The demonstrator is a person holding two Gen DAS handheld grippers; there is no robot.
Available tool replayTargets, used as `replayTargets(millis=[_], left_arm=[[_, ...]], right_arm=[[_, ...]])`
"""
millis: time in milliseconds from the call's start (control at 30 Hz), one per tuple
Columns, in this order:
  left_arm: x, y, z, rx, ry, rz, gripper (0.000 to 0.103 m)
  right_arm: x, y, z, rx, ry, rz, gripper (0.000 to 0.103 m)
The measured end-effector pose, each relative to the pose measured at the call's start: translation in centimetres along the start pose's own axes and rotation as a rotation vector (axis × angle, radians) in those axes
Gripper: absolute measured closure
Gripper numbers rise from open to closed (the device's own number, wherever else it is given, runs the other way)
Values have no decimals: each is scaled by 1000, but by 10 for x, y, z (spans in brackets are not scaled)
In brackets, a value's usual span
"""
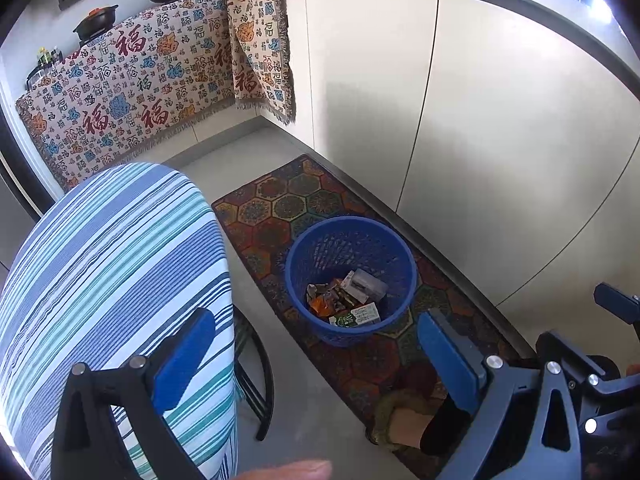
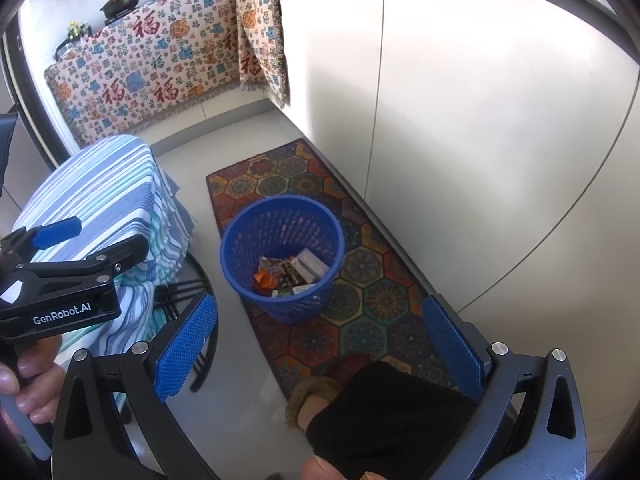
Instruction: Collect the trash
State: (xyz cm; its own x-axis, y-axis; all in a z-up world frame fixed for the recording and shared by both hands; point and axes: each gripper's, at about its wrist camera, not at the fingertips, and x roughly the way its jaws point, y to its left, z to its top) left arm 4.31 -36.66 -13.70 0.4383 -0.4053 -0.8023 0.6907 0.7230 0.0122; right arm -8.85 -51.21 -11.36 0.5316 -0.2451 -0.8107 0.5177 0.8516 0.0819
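Note:
A blue mesh basket (image 1: 296, 256) (image 2: 240, 236) stands on a patterned rug. Inside it lies trash (image 1: 352, 296) (image 2: 292, 272): small cartons and crumpled wrappers. My left gripper (image 1: 316, 360) hangs above and in front of the basket, open, with nothing between its blue pads. My right gripper (image 2: 320, 348) is also open and empty, above the rug on the near side of the basket. In the right wrist view the left gripper (image 2: 108, 236) shows at the left, over a striped cloth, held by a hand.
A stool or small table under a striped blue cloth (image 1: 100, 280) (image 2: 100, 200) stands left of the basket. White cabinet doors (image 1: 480, 120) run along the right. A patterned cloth (image 1: 140, 92) hangs over a counter with pans at the back. A slippered foot (image 2: 316, 400) rests on the rug (image 2: 360, 300).

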Motion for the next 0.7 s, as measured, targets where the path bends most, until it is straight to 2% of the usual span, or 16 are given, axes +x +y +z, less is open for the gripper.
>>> replayTargets(millis=[700], left_arm=[[2, 1, -1, 0, 6, -1, 0]], right_arm=[[2, 0, 0, 0, 5, -2, 0]])
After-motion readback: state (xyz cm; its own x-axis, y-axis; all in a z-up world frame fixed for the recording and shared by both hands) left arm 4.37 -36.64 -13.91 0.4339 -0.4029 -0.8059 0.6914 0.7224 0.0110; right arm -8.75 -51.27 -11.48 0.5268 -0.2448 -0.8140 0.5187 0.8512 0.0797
